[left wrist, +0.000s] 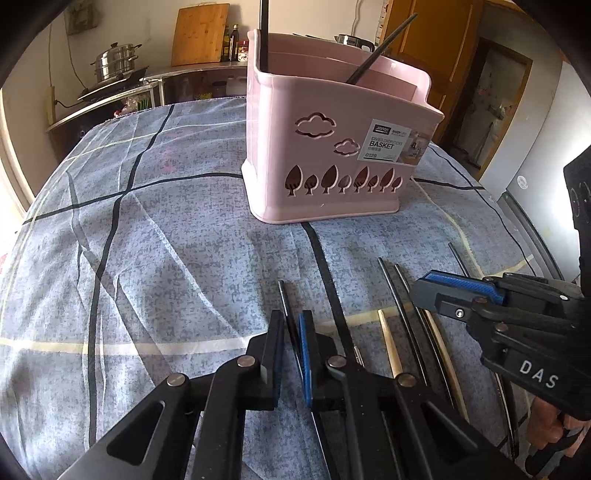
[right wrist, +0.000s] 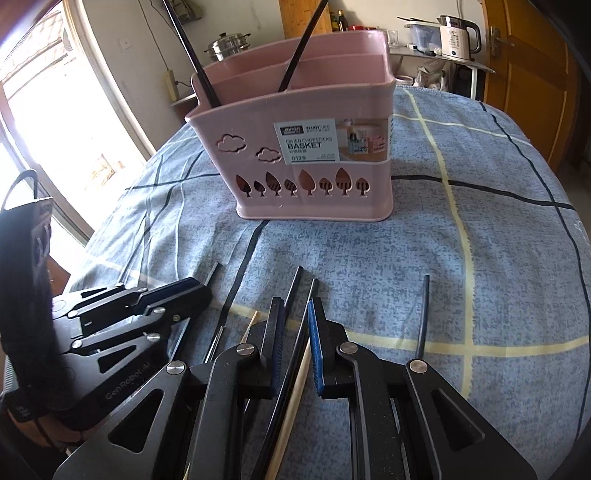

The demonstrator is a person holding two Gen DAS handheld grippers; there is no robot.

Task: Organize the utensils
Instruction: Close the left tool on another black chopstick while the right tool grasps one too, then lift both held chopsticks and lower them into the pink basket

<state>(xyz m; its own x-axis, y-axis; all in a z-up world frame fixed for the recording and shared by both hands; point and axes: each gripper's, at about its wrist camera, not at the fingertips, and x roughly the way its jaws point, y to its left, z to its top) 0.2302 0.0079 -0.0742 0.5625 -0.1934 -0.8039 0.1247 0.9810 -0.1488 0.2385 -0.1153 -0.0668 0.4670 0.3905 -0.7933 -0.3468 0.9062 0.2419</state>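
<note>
A pink divided chopstick basket (left wrist: 332,155) (right wrist: 310,162) stands on the blue checked cloth with two black chopsticks (left wrist: 380,51) (right wrist: 299,48) leaning inside. Several black chopsticks (left wrist: 400,306) (right wrist: 295,291) and a pale wooden one (left wrist: 388,343) (right wrist: 295,391) lie on the cloth in front. My left gripper (left wrist: 291,332) is low over the cloth, its jaws narrowly apart around a black chopstick (left wrist: 284,299). My right gripper (right wrist: 297,321) is slightly open, straddling black chopsticks and the wooden one. Each gripper shows in the other's view (left wrist: 439,291) (right wrist: 192,291).
The cloth-covered table (left wrist: 147,221) (right wrist: 461,240) falls away at its edges. Behind stand a counter with a steel pot (left wrist: 114,61), a cutting board (left wrist: 201,33), bottles, a kettle (right wrist: 458,37), a wooden door (right wrist: 532,66) and a bright window (right wrist: 44,122).
</note>
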